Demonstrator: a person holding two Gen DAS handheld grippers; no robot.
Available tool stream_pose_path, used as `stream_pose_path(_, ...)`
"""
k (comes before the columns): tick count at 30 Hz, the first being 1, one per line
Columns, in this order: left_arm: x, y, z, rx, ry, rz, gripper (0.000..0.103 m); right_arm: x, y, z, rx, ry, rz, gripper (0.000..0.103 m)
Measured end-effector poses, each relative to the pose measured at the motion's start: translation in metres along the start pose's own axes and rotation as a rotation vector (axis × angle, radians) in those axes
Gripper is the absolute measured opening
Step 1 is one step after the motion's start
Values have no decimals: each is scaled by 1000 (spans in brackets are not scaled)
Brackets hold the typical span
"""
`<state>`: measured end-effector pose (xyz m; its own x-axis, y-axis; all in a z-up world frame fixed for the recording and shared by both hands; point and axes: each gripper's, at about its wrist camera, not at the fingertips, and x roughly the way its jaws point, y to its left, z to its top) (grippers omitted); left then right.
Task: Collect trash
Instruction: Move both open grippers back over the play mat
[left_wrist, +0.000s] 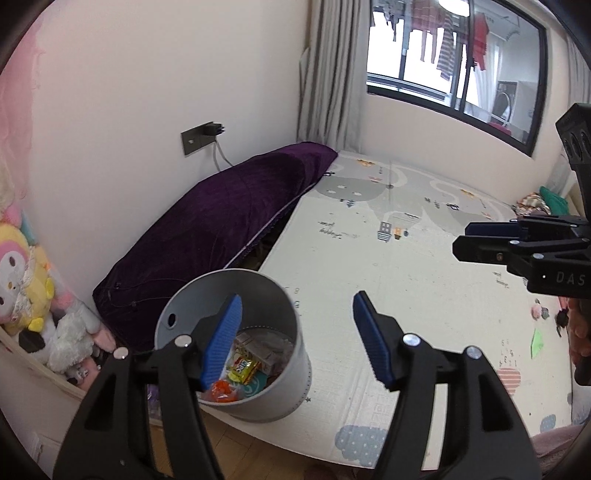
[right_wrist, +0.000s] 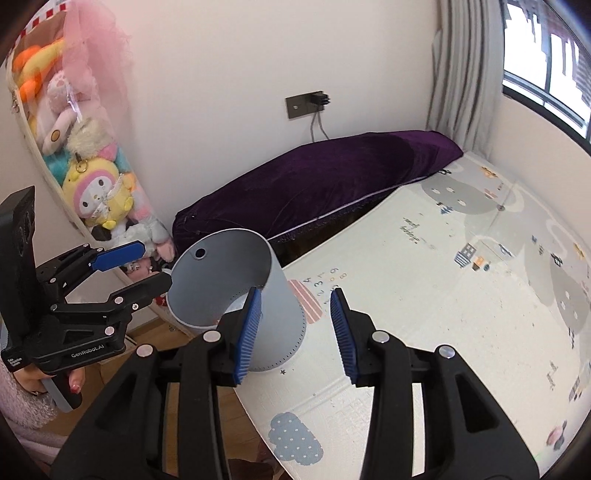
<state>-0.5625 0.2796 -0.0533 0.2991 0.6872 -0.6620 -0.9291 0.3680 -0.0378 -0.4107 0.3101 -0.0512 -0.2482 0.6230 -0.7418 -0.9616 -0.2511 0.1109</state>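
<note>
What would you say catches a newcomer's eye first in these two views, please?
Probably the grey bin at the near edge of the play mat, with bright wrappers inside. Behind it a purple cushion lies along the wall, with plush toys stacked at the left. Both the left gripper and right gripper are open and empty.

My right gripper (right_wrist: 295, 332) over the grey bin (right_wrist: 236, 295)

Its jaws stand apart; the bin sits on the play mat (right_wrist: 424, 295), my left gripper (right_wrist: 147, 266) gaping beside it.
</note>
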Motion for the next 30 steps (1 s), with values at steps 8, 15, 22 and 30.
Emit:
stream_pose_path(8,5,-85,0,180,4,-215,63,-76,-56,-72,208,-24,-218,43)
stream_pose_path(15,-8,-182,-4,315,-19,-369,65,-163,-117,-154,404,-70,-385,43)
stream_pose_path(22,-31,-300,-23,401,-33,-463,67,-268,-174,-246,519,-118,-519,43)
stream_pose_path(30,-62,-434,-66,464,-19,-572,68,-377,-240,-361,639,-132,-644,43)
